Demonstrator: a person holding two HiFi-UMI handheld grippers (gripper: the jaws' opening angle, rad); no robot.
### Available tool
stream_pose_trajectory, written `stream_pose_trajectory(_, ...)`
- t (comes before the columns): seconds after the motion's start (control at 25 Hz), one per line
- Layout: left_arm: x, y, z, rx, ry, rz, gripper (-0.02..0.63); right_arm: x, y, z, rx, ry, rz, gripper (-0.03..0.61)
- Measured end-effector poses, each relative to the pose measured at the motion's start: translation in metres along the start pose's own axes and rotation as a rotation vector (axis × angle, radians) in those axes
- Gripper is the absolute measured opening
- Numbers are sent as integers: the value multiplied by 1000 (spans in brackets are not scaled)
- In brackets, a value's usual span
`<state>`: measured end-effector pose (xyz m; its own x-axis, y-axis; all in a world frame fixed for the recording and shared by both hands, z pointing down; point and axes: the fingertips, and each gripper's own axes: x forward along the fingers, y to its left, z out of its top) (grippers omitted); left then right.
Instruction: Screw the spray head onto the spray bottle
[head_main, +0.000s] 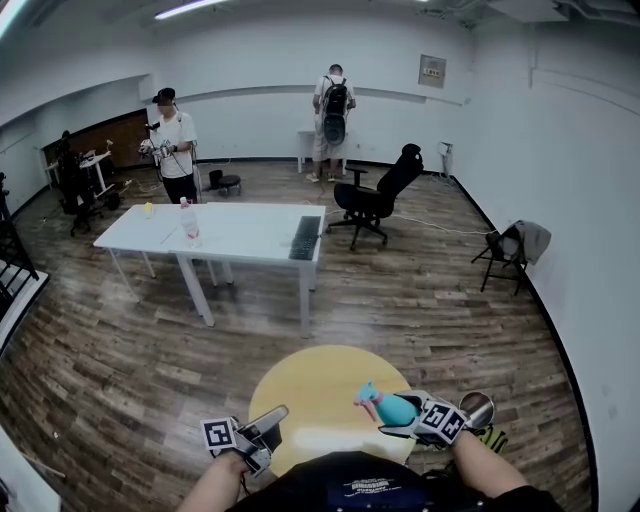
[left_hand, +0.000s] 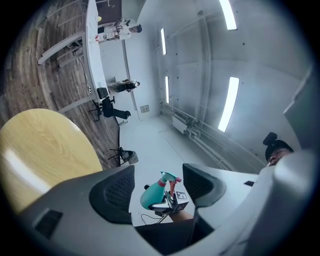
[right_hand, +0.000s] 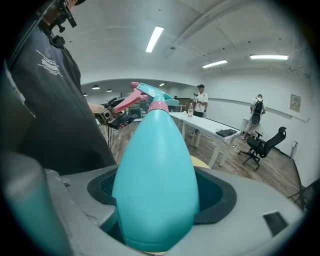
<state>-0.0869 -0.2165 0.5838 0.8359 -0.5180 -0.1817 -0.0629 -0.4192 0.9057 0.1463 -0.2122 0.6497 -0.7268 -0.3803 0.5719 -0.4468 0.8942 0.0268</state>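
- Above the near right edge of the round yellow table (head_main: 310, 385), the right gripper (head_main: 400, 415) pinches the teal spray bottle (right_hand: 155, 170).
- The spray head (right_hand: 150, 95) sits on the bottle's neck.
- At the table's near left edge, the left gripper (left_hand: 159, 187) has its jaws spread wide apart.

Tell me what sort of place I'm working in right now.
Looks like a sparse office-style workroom or lab: a long white table with a keyboard on it, a black office chair, a wood-look floor, bare white walls, and a person standing at the far wall.
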Motion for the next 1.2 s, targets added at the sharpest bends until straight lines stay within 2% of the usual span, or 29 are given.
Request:
stream_pose_trajectory(0.12, 14, -12, -13, 53, 86, -20, 308, 1, 7, 4, -75, 42, 2, 403)
stream_pose_trajectory(0.28, 46, -21, -48, 158, 340, -17, 313, 18, 21, 25, -330, 145, 8, 403)
stream_pose_trajectory(0.32, 53, -23, -56, 181, 403, -22, 332, 23, 23, 30, -402, 177, 6, 403)
stream_pose_trajectory(0.36, 60, -27, -62, 192, 455, -44, 379, 26, 23, 33, -465, 209, -2, 405)
stream_pose_trajectory(0.44, 70, -39, -68, 193, 523, -96, 396, 27, 18, 40, -548, 257, -27, 405)
stream_pose_trajectory(0.52, 75, -43, -64, 200, 541, -112, 399, 22, 8, 45, -597, 292, -54, 405)
stream_pose_trajectory(0.68, 79, -46, -41, 150, 451, -138, 400, 19, 1, 40, -666, 368, -60, 405)
stream_pose_trajectory(0.72, 80, -40, -47, 157, 464, -120, 400, 20, 6, 38, -685, 379, -51, 405)
stream_pose_trajectory(0.84, 88, -27, -83, 195, 580, -59, 400, 31, 28, 44, -777, 389, -30, 405)
stream_pose_trajectory(0.88, 92, -26, -95, 216, 615, -59, 399, 36, 35, 48, -805, 392, -17, 405)
stream_pose_trajectory(0.92, 95, -24, -106, 253, 653, -51, 363, 39, 40, 49, -828, 404, 6, 406)
stream_pose_trajectory(0.96, 95, -18, -117, 321, 708, -23, 330, 40, 45, 45, -842, 425, 42, 407)
stream_pose_trajectory(1.0, 92, -10, -130, 415, 782, 16, 262, 40, 49, 38, -846, 453, 94, 407)
stream_pose_trajectory(1.04, 88, -3, -141, 504, 859, 51, 243, 39, 55, 28, -838, 479, 156, 407)
stream_pose_trajectory(1.08, 85, 2, -149, 557, 921, 70, 239, 38, 60, 19, -820, 497, 214, 407)
stream_pose_trajectory(1.2, 81, 7, -149, 576, 988, 71, 244, 42, 62, 15, -766, 497, 302, 407)
